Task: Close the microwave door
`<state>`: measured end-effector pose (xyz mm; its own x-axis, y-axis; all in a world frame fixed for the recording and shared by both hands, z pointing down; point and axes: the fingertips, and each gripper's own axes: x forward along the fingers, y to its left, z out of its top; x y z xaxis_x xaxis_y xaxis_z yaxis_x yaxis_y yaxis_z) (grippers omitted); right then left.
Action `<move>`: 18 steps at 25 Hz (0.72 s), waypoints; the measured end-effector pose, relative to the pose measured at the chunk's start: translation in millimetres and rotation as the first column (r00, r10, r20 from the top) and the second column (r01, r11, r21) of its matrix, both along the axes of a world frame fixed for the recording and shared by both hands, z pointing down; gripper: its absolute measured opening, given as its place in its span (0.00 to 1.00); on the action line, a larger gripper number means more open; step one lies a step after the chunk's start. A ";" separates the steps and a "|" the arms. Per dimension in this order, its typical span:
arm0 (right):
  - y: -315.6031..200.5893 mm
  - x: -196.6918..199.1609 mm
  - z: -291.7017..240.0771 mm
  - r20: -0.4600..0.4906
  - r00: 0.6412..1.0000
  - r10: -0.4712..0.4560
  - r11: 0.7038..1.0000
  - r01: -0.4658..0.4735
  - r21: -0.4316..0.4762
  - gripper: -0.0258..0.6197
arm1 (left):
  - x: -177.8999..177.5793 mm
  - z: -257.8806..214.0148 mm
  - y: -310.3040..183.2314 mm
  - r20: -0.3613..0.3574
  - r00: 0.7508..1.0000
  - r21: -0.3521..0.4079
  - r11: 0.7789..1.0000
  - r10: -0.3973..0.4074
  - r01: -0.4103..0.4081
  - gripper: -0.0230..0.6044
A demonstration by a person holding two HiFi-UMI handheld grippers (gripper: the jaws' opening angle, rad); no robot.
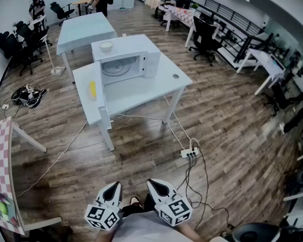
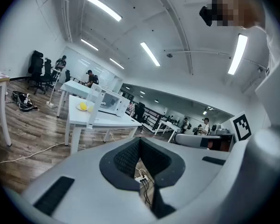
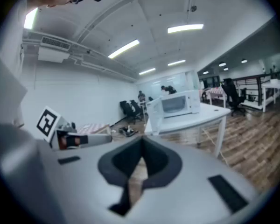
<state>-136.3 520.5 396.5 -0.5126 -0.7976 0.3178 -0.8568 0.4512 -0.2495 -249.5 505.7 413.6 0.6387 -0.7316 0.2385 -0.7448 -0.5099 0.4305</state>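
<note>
1. The microwave door [image 1: 96, 87] stands swung wide open to the left.
2. The left gripper [image 1: 112, 188] is near, well apart from the door, its jaws pressed together on nothing.
3. The microwave [image 1: 134, 52] sits on the far white table [image 1: 146, 92].
4. The right gripper [image 1: 159, 185], just beside the left, is likewise closed and empty.
</note>
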 end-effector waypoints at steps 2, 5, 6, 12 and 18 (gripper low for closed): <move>-7.7 2.9 -3.7 -0.006 1.000 0.003 1.000 -0.003 0.006 0.08 | 11.1 -5.5 -11.1 -0.017 1.000 0.017 1.000 0.022 -0.022 0.06; -15.8 -0.1 -6.9 -0.004 1.000 -0.012 1.000 0.012 0.012 0.08 | 18.3 -11.1 -21.0 -0.040 0.999 0.024 0.999 0.026 -0.025 0.06; -17.2 -2.1 -8.3 -0.003 1.000 -0.020 1.000 0.021 0.015 0.08 | 18.9 -12.6 -22.2 -0.045 0.999 0.023 1.000 0.022 -0.021 0.06; -32.1 -1.7 -18.9 0.011 0.999 -0.052 0.998 0.052 0.027 0.08 | 28.7 -19.0 -33.8 -0.058 0.998 0.018 1.000 0.003 -0.001 0.06; -58.0 4.2 -27.0 0.027 0.996 -0.089 0.996 0.088 0.016 0.08 | 42.3 -25.0 -54.3 -0.052 0.999 -0.011 1.000 -0.005 0.004 0.06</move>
